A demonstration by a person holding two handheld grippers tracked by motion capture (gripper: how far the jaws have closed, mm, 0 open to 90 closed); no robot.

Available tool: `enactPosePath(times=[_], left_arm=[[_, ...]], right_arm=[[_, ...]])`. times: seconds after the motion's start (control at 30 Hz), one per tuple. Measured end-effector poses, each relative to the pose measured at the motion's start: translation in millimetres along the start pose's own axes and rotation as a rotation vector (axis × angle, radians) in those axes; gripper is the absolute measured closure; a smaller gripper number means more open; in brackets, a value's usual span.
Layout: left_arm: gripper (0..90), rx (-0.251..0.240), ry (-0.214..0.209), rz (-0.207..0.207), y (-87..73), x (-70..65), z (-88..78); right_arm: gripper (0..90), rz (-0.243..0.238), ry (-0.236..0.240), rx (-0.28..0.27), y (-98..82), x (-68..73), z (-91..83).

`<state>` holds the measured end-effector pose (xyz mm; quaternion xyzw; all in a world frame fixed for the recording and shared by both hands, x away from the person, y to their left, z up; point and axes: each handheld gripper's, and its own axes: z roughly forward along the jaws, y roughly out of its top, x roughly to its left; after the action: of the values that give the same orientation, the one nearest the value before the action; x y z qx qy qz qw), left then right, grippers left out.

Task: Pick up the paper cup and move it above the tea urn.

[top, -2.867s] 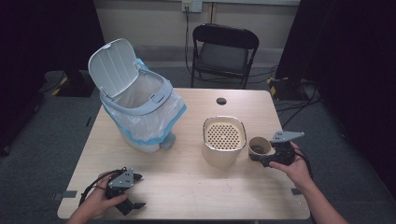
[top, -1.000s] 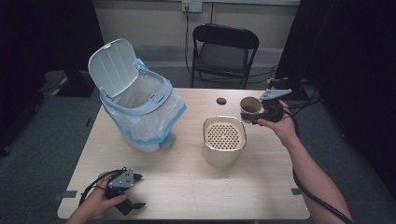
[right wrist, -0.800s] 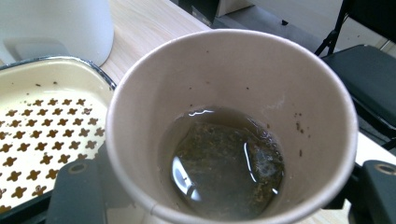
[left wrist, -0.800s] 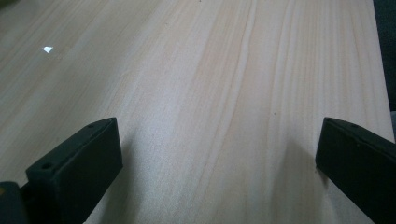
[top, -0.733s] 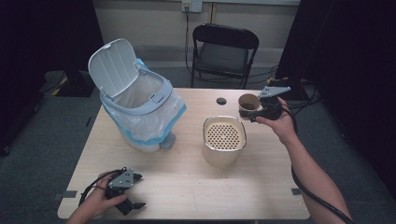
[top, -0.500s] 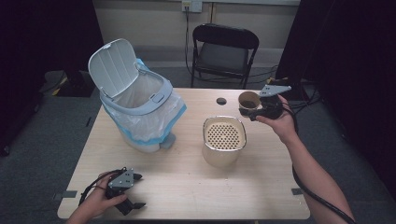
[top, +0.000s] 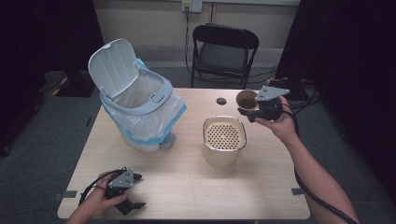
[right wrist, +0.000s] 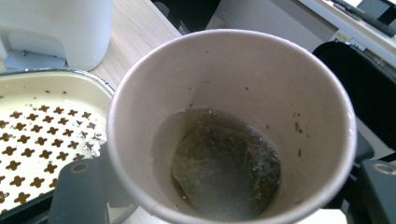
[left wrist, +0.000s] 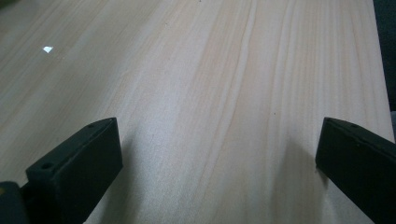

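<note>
Your left gripper [top: 133,204] rests wide open and empty on the table [top: 187,186]. Beyond it stands the strainer pot [top: 224,140], with the bin [top: 140,112] at its left. Your right gripper [top: 247,112], jaws just tightening, clamps the paper cup [right wrist: 229,126] above the far edge; inside lies what looks like a wet teabag [right wrist: 224,168].

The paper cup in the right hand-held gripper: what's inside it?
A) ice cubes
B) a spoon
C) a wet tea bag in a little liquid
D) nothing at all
C: the right gripper view looks straight into the paper cup and shows a dark, soggy tea bag lying in a shallow pool at the bottom.
</note>
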<state>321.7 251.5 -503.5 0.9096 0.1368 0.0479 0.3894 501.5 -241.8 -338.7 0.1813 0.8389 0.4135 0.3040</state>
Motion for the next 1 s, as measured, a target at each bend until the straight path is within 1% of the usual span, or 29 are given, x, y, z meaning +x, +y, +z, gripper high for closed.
enactPosePath(times=[0.03, 0.17, 0.2, 0.23, 0.37, 0.5, 0.53, 0.6, 0.63, 0.67, 0.73, 0.8, 0.83, 0.87, 0.9, 0.93, 0.97, 1.0], left_arm=[[0.0, 0.000, 0.000, 0.000, 0.0, 0.0, 0.0], [0.0, 0.000, 0.000, 0.000, 0.0, 0.0, 0.0], [0.0, 0.000, 0.000, 0.000, 0.0, 0.0, 0.0], [0.0, 0.000, 0.000, -0.001, 0.0, -0.1, 0.0], [0.0, 0.000, 0.000, 0.000, 0.0, 0.0, 0.0], [0.0, 0.000, 0.000, 0.000, 0.0, 0.0, 0.0], [0.0, -0.001, 0.000, -0.001, 0.0, 0.0, 0.0], [0.0, 0.000, 0.000, 0.000, 0.0, 0.0, 0.0], [0.0, 0.000, 0.000, 0.000, 0.0, 0.0, 0.0], [0.0, 0.000, 0.000, 0.000, 0.0, 0.0, 0.0], [0.0, -0.001, 0.000, -0.001, 0.0, 0.0, 0.0], [0.0, -0.001, 0.000, -0.001, 0.0, 0.0, 0.0], [0.0, 0.000, 0.000, 0.000, 0.0, 0.0, 0.0], [0.0, -0.001, 0.000, 0.000, 0.0, 0.0, 0.0], [0.0, 0.000, 0.000, 0.000, 0.0, 0.0, 0.0], [0.0, -0.001, 0.000, -0.001, 0.0, 0.0, 0.0], [0.0, 0.000, 0.000, 0.000, 0.0, 0.0, 0.0], [0.0, -0.001, 0.000, 0.000, 0.0, 0.0, 0.0]], right_arm=[[27.8, -0.011, -0.004, -0.001, 0.8, 1.0, -0.4], [28.0, -0.072, -0.044, -0.010, 4.5, 7.7, -3.6], [28.1, -0.094, -0.058, -0.013, 5.1, 10.4, -4.4], [28.2, -0.105, -0.062, -0.013, 5.5, 12.0, -4.8], [28.5, -0.218, -0.108, 0.013, 7.5, 22.2, -4.2], [28.7, -0.348, -0.158, 0.045, 10.1, 30.5, -2.7], [28.7, -0.367, -0.168, 0.053, 10.9, 31.8, -2.3], [28.8, -0.422, -0.191, 0.073, 12.0, 34.2, -0.9], [28.8, -0.438, -0.197, 0.080, 12.5, 34.8, -0.5], [28.8, -0.481, -0.213, 0.085, 13.0, 35.7, 0.5], [28.9, -0.545, -0.237, 0.100, 13.8, 37.0, 1.8], [28.9, -0.607, -0.262, 0.106, 14.3, 38.3, 3.1], [28.9, -0.629, -0.267, 0.107, 14.5, 38.7, 3.6], [28.9, -0.674, -0.283, 0.118, 14.2, 40.3, 4.4], [29.0, -0.695, -0.286, 0.120, 14.5, 40.5, 4.6], [29.0, -0.697, -0.284, 0.120, 14.3, 40.8, 4.9], [29.0, -0.709, -0.285, 0.120, 14.5, 40.8, 5.0], [29.0, -0.730, -0.297, 0.125, 14.6, 41.1, 4.7]])
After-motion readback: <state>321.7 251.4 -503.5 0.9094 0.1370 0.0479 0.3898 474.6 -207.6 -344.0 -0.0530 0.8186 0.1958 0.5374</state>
